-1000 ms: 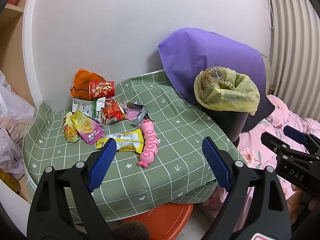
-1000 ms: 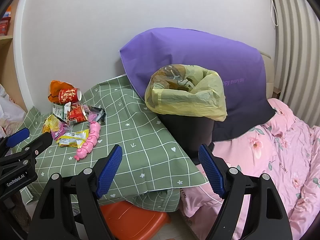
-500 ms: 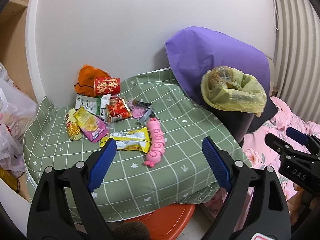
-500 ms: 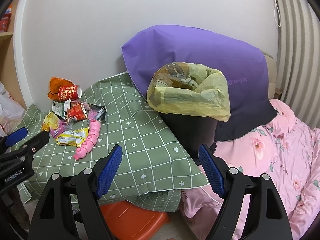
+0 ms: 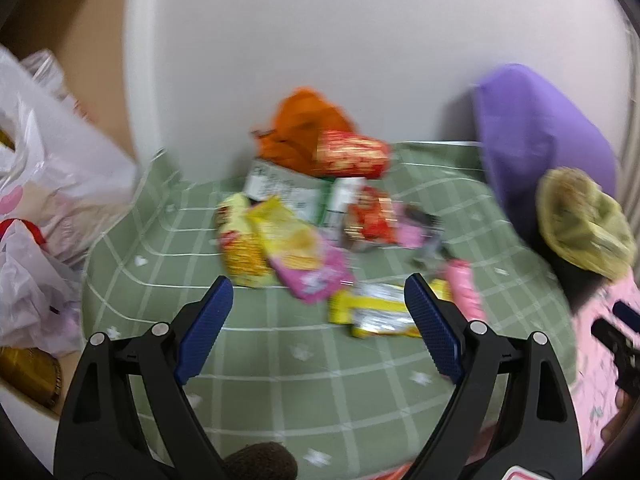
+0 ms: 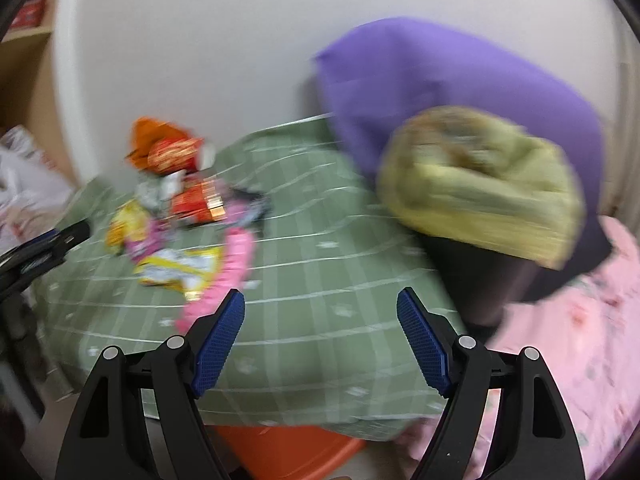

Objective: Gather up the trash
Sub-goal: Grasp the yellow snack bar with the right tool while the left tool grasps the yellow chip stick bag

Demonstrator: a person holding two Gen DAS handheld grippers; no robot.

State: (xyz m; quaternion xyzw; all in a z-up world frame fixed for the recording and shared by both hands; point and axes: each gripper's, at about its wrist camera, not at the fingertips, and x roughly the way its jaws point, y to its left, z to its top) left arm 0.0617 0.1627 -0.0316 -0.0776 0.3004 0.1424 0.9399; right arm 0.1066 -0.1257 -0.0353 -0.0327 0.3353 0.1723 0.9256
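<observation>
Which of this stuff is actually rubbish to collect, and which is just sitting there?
For the job: snack wrappers, red cup, orange bag, bin with yellow liner.

Just lying about: pink caterpillar toy, purple pillow, white plastic bags.

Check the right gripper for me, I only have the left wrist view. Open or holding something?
Observer: The right gripper is open, with nothing between its fingers.
Operator: Bin position? I only see a blurred edge of it.
Observer: The black bin with its yellow liner stands at the table's right side, in front of the purple pillow.
Operator: Anything under the table?
Observer: An orange stool sits below the front edge of the green tablecloth.
</observation>
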